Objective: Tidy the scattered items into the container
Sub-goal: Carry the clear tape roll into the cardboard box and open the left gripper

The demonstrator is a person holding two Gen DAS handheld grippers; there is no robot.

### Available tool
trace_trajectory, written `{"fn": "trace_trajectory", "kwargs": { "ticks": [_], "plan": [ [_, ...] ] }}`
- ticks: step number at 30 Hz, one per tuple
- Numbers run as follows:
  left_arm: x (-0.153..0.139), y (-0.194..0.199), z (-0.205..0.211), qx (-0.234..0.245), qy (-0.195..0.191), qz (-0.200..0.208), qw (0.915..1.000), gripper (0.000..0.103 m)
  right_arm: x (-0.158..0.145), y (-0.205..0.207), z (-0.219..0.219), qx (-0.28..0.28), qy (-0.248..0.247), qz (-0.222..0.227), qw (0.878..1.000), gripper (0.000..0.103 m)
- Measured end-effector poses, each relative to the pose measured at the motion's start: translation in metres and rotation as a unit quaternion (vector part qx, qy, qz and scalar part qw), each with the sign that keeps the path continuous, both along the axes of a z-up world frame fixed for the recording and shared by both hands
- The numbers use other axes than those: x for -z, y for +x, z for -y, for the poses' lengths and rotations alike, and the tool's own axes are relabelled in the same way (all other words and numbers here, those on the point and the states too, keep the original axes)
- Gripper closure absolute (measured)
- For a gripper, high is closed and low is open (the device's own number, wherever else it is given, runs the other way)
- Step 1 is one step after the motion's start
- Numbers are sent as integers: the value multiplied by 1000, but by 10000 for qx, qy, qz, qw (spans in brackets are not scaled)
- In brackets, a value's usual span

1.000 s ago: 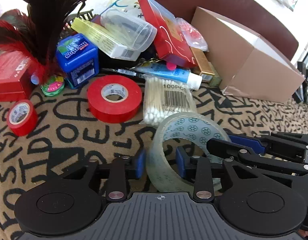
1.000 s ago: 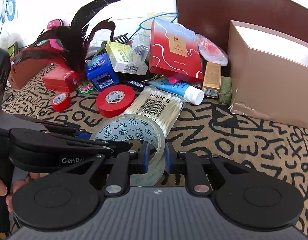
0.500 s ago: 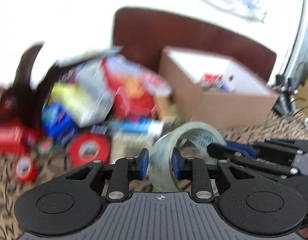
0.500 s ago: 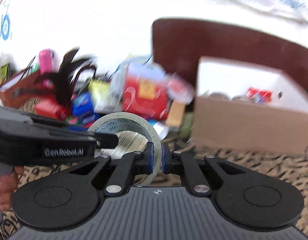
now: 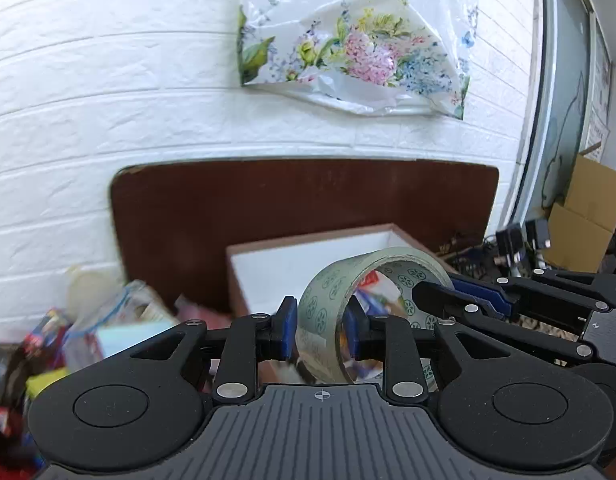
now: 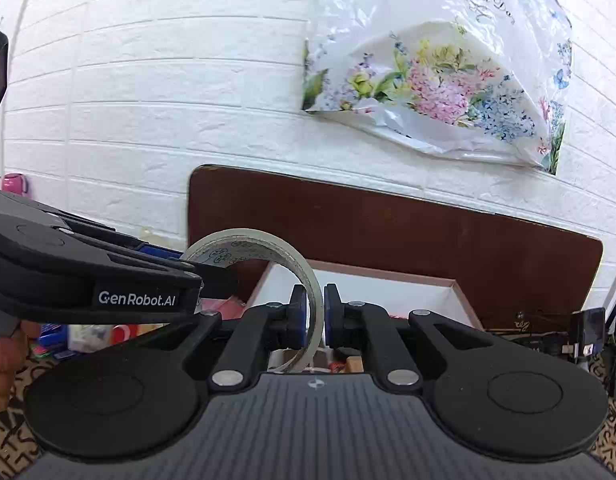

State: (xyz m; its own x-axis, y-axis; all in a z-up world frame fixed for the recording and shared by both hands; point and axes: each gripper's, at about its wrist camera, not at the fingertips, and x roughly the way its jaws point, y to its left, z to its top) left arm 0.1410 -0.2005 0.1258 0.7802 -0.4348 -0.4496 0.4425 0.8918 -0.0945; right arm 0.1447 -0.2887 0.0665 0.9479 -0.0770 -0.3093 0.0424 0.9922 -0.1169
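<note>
Left wrist view: our left gripper (image 5: 320, 334) pinches clear tape roll (image 5: 349, 304) wall between blue pads — roll up in air, in front of open box (image 5: 268, 268). Our right gripper (image 5: 447, 300) bites roll's far side.

Right wrist view: right gripper (image 6: 315, 316) clamped on tape roll (image 6: 276, 248) — box (image 6: 387, 280) just behind, by brown board (image 6: 387, 224).

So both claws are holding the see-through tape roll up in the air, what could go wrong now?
1. The left claw and right claw each pinch the wall of the clear patterned tape roll; if one opens first, it might swing or fall.
2. The roll seems near the edge of the open brown cardboard box, so it might miss and drop.
3. Things already lie inside, so it might bounce.
</note>
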Motion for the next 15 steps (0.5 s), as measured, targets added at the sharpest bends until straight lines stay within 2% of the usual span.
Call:
{"fn": "trace_trajectory", "kwargs": {
  "ticks": [4, 8, 15],
  "plan": [
    [10, 41, 18, -3, -7, -99, 10000, 73, 5, 43, 24, 18, 30, -228, 9997, 93],
    [33, 79, 24, -5, -12, -318, 9995, 71, 23, 77, 39, 35, 92, -554, 9984, 93],
    [68, 128, 25, -135, 25, -699, 9975, 72, 56, 126, 44, -42, 253, -1078, 9938, 93]
  ]
}}
